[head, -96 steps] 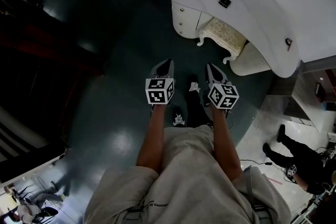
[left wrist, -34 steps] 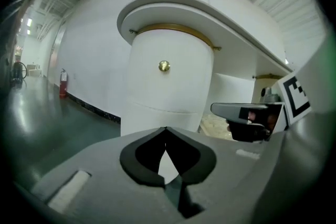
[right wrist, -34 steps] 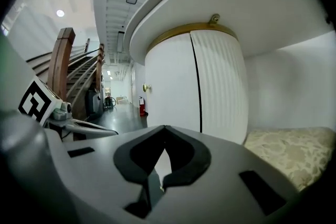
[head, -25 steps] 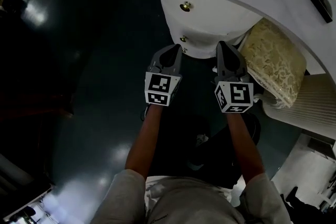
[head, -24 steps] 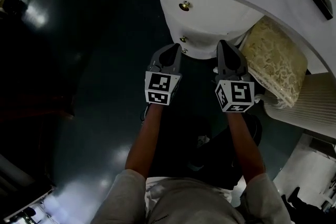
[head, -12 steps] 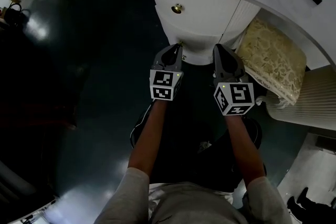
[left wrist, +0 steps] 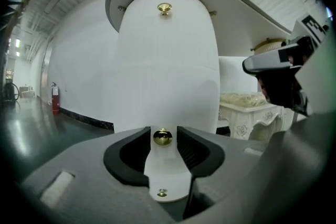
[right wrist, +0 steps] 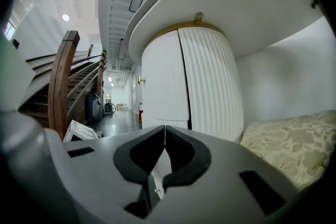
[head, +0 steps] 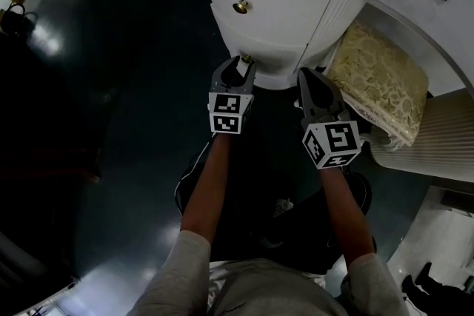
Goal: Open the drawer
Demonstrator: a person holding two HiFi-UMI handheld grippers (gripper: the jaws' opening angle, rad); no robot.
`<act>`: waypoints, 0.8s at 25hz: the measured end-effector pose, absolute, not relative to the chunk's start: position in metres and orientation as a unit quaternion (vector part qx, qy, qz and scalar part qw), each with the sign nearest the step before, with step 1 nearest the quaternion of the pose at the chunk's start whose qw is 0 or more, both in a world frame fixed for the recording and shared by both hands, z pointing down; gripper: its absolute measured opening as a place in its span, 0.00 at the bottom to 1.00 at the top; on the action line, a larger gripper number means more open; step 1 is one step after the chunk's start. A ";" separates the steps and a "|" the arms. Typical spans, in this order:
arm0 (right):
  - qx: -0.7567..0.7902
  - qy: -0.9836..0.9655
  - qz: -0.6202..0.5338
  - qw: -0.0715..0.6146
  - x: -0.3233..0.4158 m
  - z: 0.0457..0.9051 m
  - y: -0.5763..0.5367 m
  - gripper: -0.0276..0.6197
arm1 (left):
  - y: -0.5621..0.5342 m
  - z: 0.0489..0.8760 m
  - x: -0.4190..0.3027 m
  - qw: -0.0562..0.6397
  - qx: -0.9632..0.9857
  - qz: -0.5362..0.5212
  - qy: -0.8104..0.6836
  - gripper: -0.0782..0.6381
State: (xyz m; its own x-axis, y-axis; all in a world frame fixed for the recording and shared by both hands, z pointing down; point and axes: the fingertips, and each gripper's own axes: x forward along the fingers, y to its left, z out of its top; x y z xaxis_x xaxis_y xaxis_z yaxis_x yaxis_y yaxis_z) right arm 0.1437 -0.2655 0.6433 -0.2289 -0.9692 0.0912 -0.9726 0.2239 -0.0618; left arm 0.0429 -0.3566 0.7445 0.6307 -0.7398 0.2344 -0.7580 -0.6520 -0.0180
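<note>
nearest, the person's forearms reached out over the dark floor (head: 111, 122). the left gripper (left wrist: 163, 131) had just been opening its jaws. they stood released and wide, with the lower brass knob (left wrist: 163, 137) between the pads and touching neither. just beside it, the right gripper (right wrist: 165, 131) was clenched on nothing, tips meeting. the knob sat on the white curved drawer front (left wrist: 168, 76), straight ahead of the left gripper. an upper brass knob (left wrist: 164, 7) was higher on the cabinet, and a cream cushion (head: 378, 81) lay off to the right.
</note>
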 end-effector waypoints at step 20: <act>0.630 -0.773 0.070 0.028 0.159 0.666 -0.283 0.07 | -0.366 0.756 0.047 0.048 0.903 0.098 -0.416 0.26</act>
State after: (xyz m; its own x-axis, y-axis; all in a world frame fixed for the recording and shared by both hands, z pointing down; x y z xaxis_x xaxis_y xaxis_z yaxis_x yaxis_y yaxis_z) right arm 0.1590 -0.2831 0.6660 -0.2039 -0.9703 0.1304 -0.9780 0.1957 -0.0727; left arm 0.0466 -0.3655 0.7556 0.6340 -0.7421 0.2175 -0.7610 -0.6488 0.0045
